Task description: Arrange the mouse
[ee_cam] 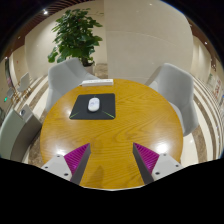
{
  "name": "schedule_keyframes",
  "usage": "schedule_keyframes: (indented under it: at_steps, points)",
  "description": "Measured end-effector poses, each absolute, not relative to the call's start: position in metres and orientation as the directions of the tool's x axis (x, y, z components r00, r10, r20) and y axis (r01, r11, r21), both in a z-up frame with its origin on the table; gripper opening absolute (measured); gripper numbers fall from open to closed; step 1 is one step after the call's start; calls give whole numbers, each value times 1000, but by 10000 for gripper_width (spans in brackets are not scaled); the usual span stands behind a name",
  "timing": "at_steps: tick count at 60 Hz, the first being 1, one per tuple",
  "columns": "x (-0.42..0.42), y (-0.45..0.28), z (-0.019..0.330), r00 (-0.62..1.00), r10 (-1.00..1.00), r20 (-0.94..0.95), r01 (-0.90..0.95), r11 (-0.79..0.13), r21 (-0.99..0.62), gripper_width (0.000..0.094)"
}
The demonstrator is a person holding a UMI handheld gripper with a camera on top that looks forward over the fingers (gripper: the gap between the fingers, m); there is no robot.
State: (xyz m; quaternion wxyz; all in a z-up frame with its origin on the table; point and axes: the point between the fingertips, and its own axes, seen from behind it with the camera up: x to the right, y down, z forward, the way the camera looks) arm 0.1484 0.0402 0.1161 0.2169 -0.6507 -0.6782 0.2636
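A white mouse [93,103] lies on a dark mouse mat [92,106] toward the far side of a round wooden table [120,135]. My gripper [112,158] hovers over the table's near edge, well short of the mat. Its two fingers with magenta pads [76,156] stand wide apart and hold nothing; only bare wood shows between them.
Grey chairs ring the table: one behind the mat [68,74], one at the far right [175,88], one at the left [14,130]. A potted green plant [76,36] stands beyond. A small white object [97,81] lies at the table's far edge.
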Motion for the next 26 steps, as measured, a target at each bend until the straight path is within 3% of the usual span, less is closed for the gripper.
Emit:
schedule_keyframes:
  at_steps: [26]
  points:
    - [190, 47, 111, -82, 996, -40, 767, 38, -641, 877]
